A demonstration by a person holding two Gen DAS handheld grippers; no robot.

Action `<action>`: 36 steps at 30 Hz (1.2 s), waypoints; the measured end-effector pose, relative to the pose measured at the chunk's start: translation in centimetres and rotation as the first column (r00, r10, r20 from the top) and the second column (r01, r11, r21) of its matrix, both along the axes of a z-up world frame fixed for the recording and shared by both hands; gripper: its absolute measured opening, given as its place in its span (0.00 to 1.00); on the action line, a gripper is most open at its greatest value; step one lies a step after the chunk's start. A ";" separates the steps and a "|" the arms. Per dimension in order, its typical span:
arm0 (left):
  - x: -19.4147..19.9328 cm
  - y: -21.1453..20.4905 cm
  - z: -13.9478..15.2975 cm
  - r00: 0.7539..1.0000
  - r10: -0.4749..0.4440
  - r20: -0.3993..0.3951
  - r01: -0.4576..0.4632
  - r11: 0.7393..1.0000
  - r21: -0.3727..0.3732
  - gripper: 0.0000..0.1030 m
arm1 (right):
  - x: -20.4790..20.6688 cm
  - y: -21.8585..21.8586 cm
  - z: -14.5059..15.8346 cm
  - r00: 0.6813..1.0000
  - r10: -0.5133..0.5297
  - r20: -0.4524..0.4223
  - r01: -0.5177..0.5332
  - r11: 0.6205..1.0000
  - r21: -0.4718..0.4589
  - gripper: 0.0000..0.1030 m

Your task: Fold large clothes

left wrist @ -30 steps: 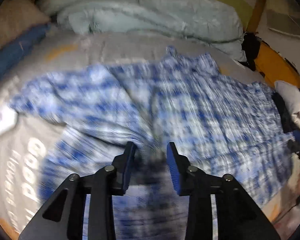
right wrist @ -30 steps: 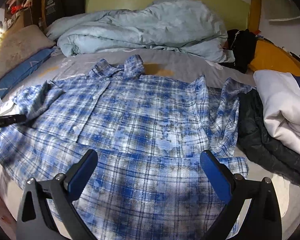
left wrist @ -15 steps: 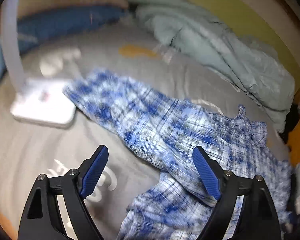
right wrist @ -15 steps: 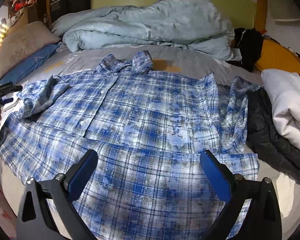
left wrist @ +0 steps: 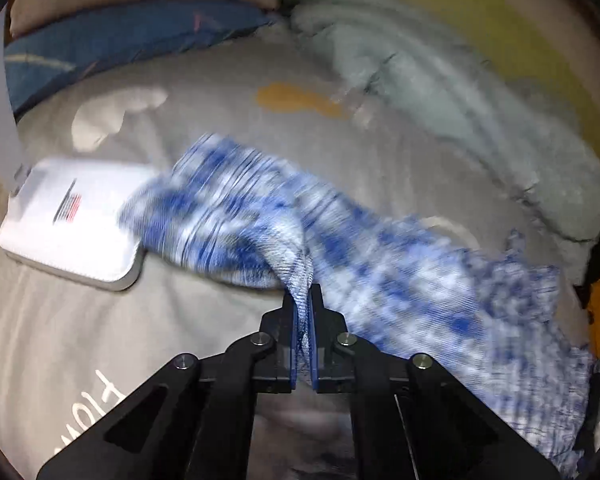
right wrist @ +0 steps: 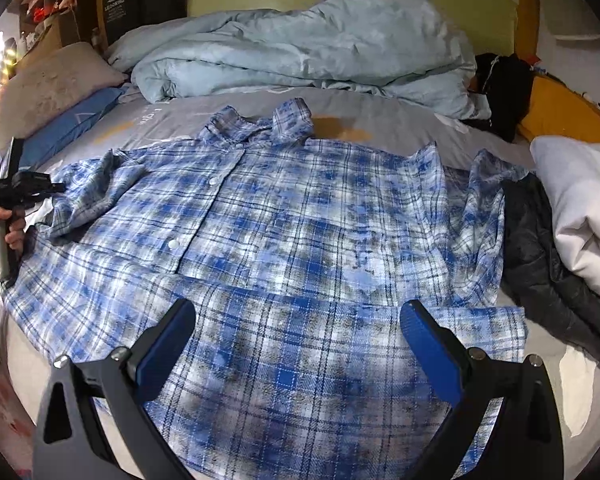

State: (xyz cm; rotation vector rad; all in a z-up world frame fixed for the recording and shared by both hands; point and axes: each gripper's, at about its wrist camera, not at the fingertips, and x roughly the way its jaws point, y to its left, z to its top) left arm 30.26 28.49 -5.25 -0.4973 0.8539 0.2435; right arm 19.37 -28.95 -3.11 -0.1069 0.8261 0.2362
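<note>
A large blue and white plaid shirt [right wrist: 300, 240] lies spread front-up on the grey bed sheet, collar toward the far side. My left gripper [left wrist: 302, 300] is shut on the shirt's left sleeve [left wrist: 236, 220] and pinches a fold of it; the sleeve is blurred. It also shows in the right wrist view [right wrist: 32, 190] at the shirt's left edge, in a hand. My right gripper [right wrist: 296, 344] is wide open and empty, hovering above the shirt's hem.
A light blue duvet [right wrist: 308, 52] is bunched at the head of the bed. A white device with a strap [left wrist: 68, 220] lies beside the sleeve. A black jacket [right wrist: 548, 264] and a white garment [right wrist: 580, 208] lie right. Pillows [right wrist: 56, 92] sit left.
My left gripper has shut on the sleeve, after being open above it half a second ago. The right gripper has stayed open over the hem.
</note>
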 end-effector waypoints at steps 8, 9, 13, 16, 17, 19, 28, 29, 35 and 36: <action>-5.7 -11.3 8.8 0.924 -0.292 0.245 0.278 0.956 0.094 0.03 | 0.5 -2.6 2.0 0.990 -0.136 0.038 0.135 0.990 0.039 0.99; -6.6 -13.4 9.7 0.905 -0.335 0.263 0.311 0.942 0.126 0.03 | 0.5 -2.9 2.3 0.987 -0.152 0.052 0.150 0.988 0.037 0.99; -8.7 -21.0 10.9 0.832 -0.476 0.286 0.443 0.879 0.174 0.03 | 0.5 -4.3 2.9 0.979 -0.194 0.058 0.191 0.980 0.051 0.99; -9.3 -26.8 9.2 0.782 -0.573 0.244 0.554 0.819 0.147 0.03 | 0.2 -5.0 2.9 0.977 -0.205 0.051 0.202 0.978 0.049 0.99; -9.7 -28.5 8.4 0.769 -0.599 0.223 0.578 0.800 0.157 0.03 | 0.0 -5.3 3.0 0.974 -0.217 0.061 0.215 0.976 0.040 0.99; -10.2 -31.4 6.3 0.746 -0.645 0.165 0.622 0.764 0.173 0.05 | -0.3 -5.7 3.2 0.971 -0.228 0.073 0.227 0.974 0.028 0.99; -15.7 -33.2 4.2 0.622 -0.780 0.064 0.754 0.619 0.219 0.44 | 0.0 -7.7 3.4 0.961 -0.272 0.037 0.269 0.960 0.077 0.99; -16.0 -32.5 4.5 0.625 -0.778 0.068 0.751 0.623 0.222 0.45 | 0.1 -7.5 3.3 0.961 -0.275 0.039 0.271 0.959 0.078 0.99; -15.3 -26.1 7.3 0.720 -0.688 0.085 0.645 0.710 0.283 0.47 | -0.1 -4.5 3.0 0.985 -0.164 0.061 0.160 0.985 0.068 0.98; -14.7 -25.2 7.7 0.740 -0.667 0.092 0.615 0.725 0.308 0.48 | -0.4 -3.6 3.0 0.989 -0.137 0.061 0.133 0.989 0.063 0.97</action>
